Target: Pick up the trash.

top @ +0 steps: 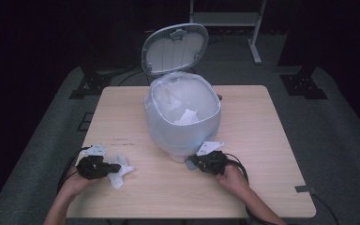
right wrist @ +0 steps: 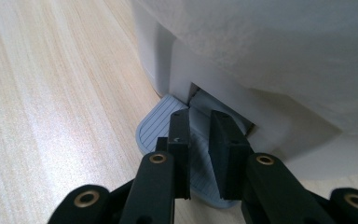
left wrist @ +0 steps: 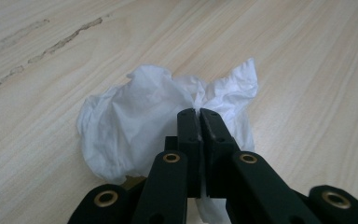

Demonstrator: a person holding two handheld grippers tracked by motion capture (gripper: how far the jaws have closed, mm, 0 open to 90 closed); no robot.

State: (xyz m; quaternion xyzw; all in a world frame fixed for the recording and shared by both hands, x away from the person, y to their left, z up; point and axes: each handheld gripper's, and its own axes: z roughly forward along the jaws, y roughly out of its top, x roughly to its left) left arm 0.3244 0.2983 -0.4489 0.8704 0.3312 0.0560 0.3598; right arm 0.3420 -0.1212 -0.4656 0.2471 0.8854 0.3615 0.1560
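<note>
- While the right gripper (right wrist: 199, 119) presses down on the bin's grey pedal (right wrist: 158, 130), its jaws nearly shut with nothing between them, the lid (top: 175, 48) stands open at the back.
- Nearest the person, the left gripper (left wrist: 199, 113) is clenched on a crumpled tissue (left wrist: 135, 121) that lies on the counter (top: 243, 136), left of the bin (top: 182, 126) and well apart from it.
- The pinch looks made; by my reckoning lifting, carrying and dropping are all left.
- The tissue is a loose wad with no true long axis; it spreads a little wider across the jaws, one ragged corner pointing away from the gripper.
- Farther off, the lined bin already holds one scrap (top: 186, 116), its mouth facing up and slightly toward the person.
</note>
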